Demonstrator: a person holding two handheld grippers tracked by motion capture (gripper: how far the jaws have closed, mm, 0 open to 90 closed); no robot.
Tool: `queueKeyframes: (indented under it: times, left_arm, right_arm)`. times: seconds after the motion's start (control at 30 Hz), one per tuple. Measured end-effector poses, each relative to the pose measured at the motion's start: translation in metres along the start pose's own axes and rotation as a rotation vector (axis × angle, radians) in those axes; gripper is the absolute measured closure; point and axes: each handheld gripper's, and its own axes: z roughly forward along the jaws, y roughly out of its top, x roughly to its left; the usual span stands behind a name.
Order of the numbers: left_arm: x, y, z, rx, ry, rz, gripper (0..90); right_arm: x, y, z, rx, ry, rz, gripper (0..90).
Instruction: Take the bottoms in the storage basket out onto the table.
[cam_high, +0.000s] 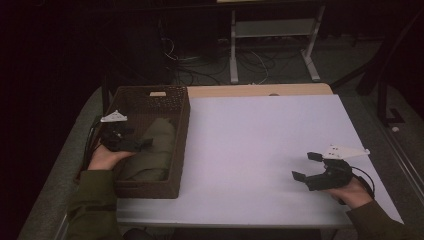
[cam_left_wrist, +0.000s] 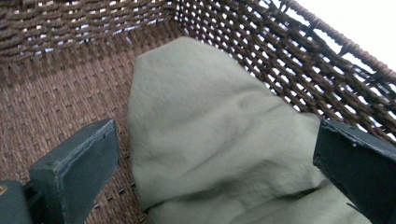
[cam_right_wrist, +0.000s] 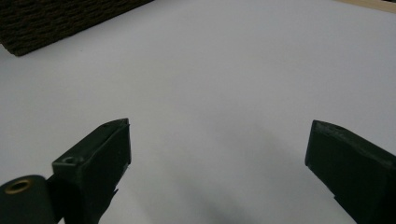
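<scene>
We log the left gripper (cam_high: 142, 143) inside the basket (cam_high: 181, 150), jaws spread wide over the green cloth (cam_high: 152, 152). Cloth lies in the basket's right half, long axis 12 to 6. Its creases show in the left gripper view. Right gripper (cam_high: 306, 165) open, empty, over the table (cam_high: 250, 150) at 4.

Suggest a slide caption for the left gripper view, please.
Open left gripper poised over olive cloth in a wicker basket.

Soft matt olive cloth (cam_left_wrist: 215, 140) lies in a rough woven wicker basket (cam_left_wrist: 70, 28).
</scene>
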Motion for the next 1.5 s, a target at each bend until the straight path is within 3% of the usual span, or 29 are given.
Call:
queueKeyframes:
  times: [0.77, 1.3, 1.5]
  left_arm:
    - [0.004, -0.005, 0.013, 0.142, 0.010, -0.036, 0.0]
    - [0.010, -0.004, 0.024, 0.251, 0.011, -0.095, 0.0]
    - [0.015, -0.004, 0.032, 0.307, -0.022, -0.129, 0.0]
  right_arm:
    - [0.001, -0.001, 0.004, 0.014, 0.004, -0.002, 6.7]
    - [0.002, -0.001, 0.006, 0.015, 0.008, 0.001, 6.7]
    - [0.002, -0.001, 0.007, 0.015, 0.010, -0.002, 6.7]
